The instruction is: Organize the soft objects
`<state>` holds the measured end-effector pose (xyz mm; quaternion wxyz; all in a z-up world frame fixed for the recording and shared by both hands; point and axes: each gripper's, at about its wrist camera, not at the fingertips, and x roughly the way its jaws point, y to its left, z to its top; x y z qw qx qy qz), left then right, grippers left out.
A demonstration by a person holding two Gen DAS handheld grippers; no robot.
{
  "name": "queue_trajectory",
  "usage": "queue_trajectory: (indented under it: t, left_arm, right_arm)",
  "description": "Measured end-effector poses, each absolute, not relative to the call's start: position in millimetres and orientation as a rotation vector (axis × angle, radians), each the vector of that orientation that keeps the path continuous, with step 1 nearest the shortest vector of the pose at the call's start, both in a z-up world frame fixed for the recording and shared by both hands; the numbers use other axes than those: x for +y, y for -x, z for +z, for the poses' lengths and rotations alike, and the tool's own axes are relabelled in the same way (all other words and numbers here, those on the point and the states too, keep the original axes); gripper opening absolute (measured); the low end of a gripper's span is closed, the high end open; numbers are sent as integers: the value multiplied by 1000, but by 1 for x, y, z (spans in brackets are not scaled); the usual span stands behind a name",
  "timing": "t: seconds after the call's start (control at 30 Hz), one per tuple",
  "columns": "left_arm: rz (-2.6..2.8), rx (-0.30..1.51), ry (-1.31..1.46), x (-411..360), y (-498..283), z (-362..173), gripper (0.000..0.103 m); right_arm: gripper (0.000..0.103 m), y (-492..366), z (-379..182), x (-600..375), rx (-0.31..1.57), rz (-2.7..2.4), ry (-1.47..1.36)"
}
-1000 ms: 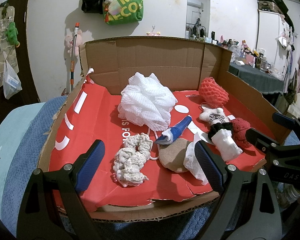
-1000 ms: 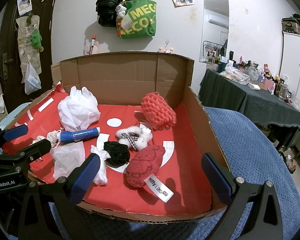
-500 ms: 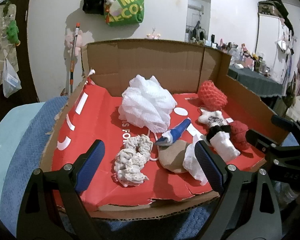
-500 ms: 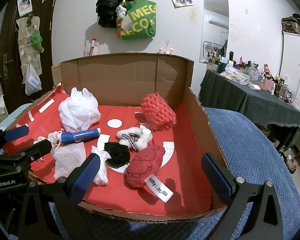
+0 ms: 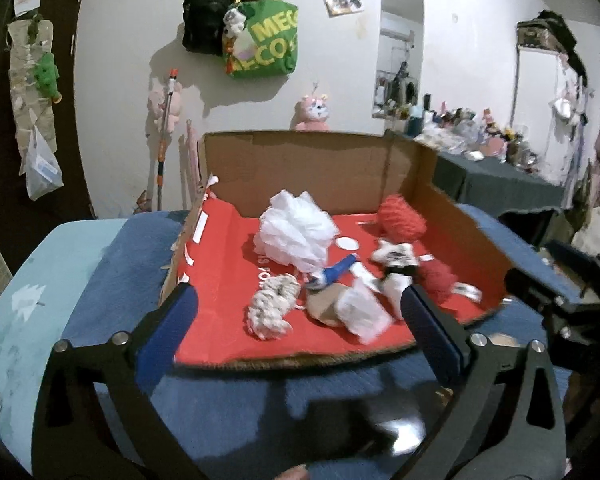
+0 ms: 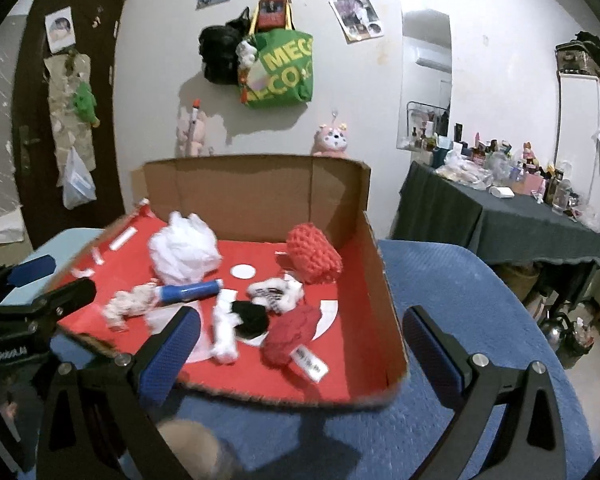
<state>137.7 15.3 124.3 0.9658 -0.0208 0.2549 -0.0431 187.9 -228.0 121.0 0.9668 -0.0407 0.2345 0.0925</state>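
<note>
Dim indoor lighting in both views, with a cool, slightly bluish cast. Source apparently overhead and off to one side: soft shadows thrown left of the green fabric tote bag [image 5: 262, 44] on the white wall [image 6: 500, 60]. Strong fisheye distortion throughout; black vignette at every corner, straight edges bowed near the frame border. Motion blur over the red-lined cardboard box [image 5: 452, 216] and the soft items inside it, heaviest along the near rim. Bright glare patch on the blue textured bed cover [image 5: 400, 430] in the left view. Print on the white label [image 6: 309, 361] unreadable.
</note>
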Motion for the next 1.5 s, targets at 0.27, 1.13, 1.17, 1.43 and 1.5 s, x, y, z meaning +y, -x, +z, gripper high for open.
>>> queue_trajectory:
  t: [0.27, 1.13, 1.17, 1.43, 1.5]
  left_arm:
    - [-83, 598, 40, 3, -83, 115, 103]
    - [33, 892, 35, -4, -92, 19, 103]
    - [34, 891, 35, -4, -92, 19, 103]
    - [32, 890, 34, -4, -91, 18, 103]
    - [31, 889, 34, -4, -92, 19, 103]
  right_arm:
    - [103, -123, 131, -236, 514, 232, 57]
    - [103, -125, 25, -244, 865, 149, 90]
    - [103, -125, 25, -244, 866, 148, 89]
    - [103, -124, 25, -244, 867, 139, 91]
    - [103, -123, 25, -243, 866, 136, 95]
